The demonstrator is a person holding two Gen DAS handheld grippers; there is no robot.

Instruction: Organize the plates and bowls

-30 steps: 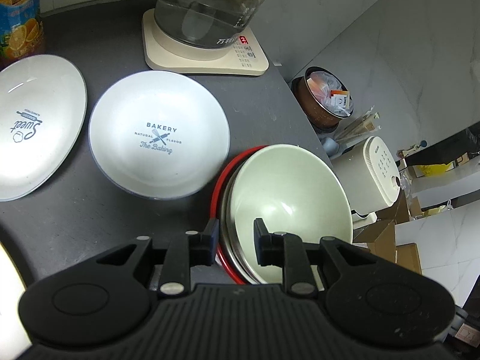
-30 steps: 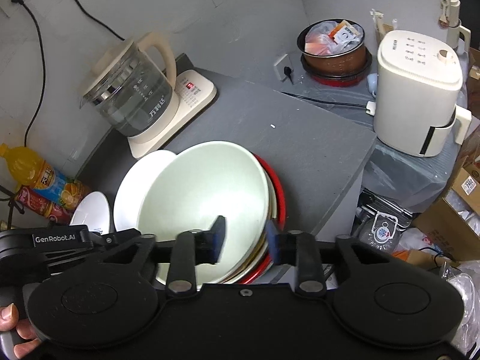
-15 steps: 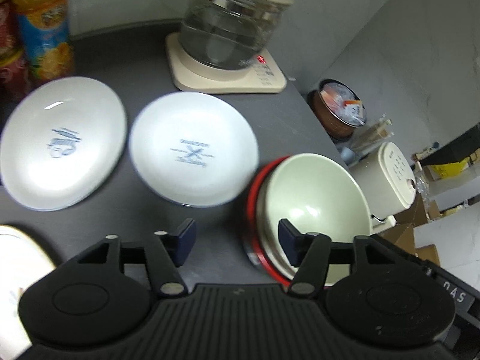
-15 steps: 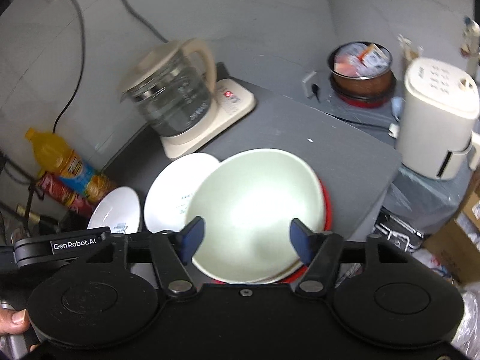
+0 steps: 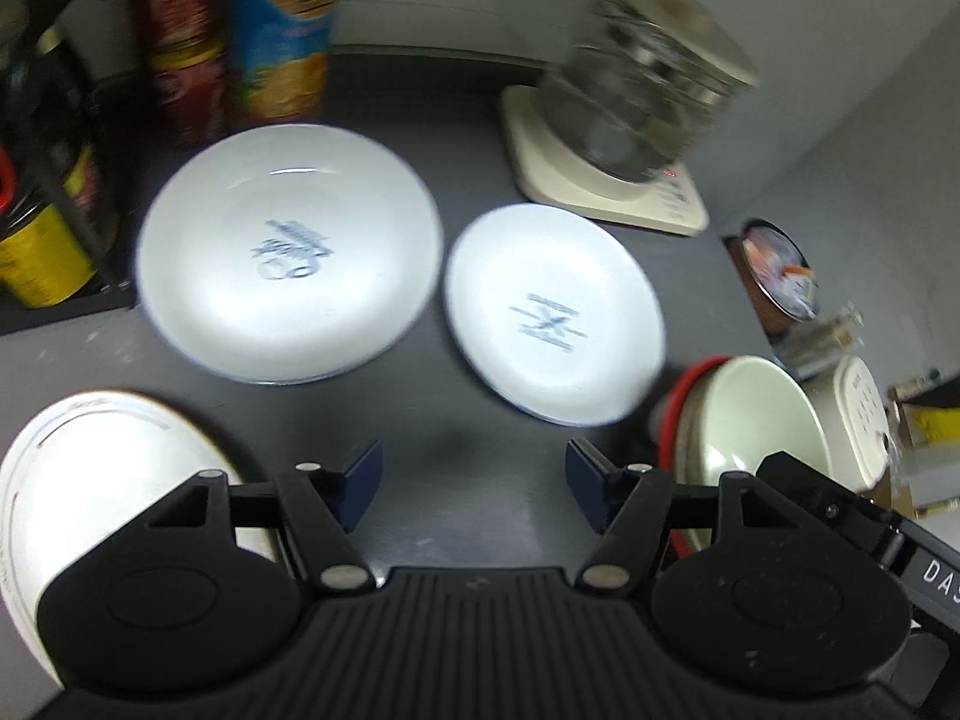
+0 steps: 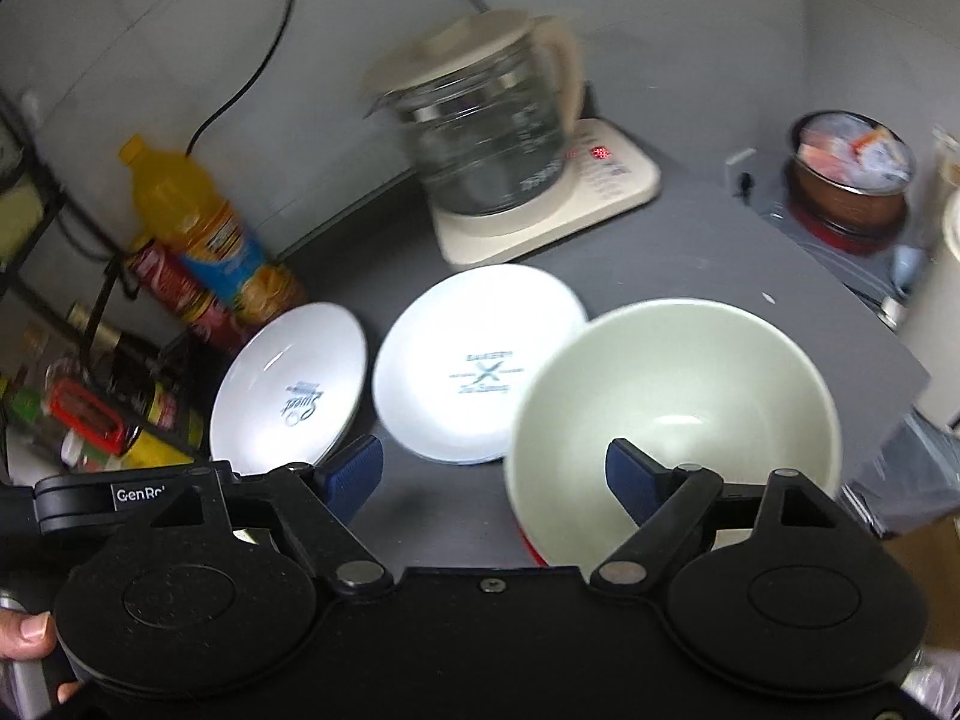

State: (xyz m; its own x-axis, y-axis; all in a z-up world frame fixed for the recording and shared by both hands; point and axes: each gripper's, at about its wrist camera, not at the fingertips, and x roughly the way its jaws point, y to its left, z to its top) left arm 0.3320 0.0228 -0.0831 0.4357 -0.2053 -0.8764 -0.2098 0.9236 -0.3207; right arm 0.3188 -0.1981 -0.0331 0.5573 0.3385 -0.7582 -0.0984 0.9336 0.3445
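Observation:
A pale green bowl [image 6: 678, 408] tops a stack with a red rim [image 6: 531, 546] at the counter's right end. My right gripper [image 6: 492, 477] hovers at its near left edge. Its jaws are opening and the pads touch nothing, though the bowl's left rim shows between them. My left gripper [image 5: 473, 480] is over bare dark counter, jaws opening with nothing between them; the green bowl [image 5: 756, 420] lies to its right. Ahead lie a large white "Sweet" plate [image 5: 288, 252] and a smaller white "Bakery" plate [image 5: 555, 315]. A gold-rimmed white plate [image 5: 90, 468] sits at lower left.
A glass kettle [image 6: 486, 138] on a cream base stands at the back. Drink bottles [image 5: 282, 30] and a rack of jars [image 6: 90, 414] crowd the left. A brown pot [image 6: 852, 180] and a white appliance [image 5: 858, 414] sit beyond the counter's right edge. A person's hand [image 6: 24, 636] holds the left gripper.
Both grippers were shut on the green bowl's rim. They have let go, opened wide and drawn back to the left, bringing the white plates and bottles into view.

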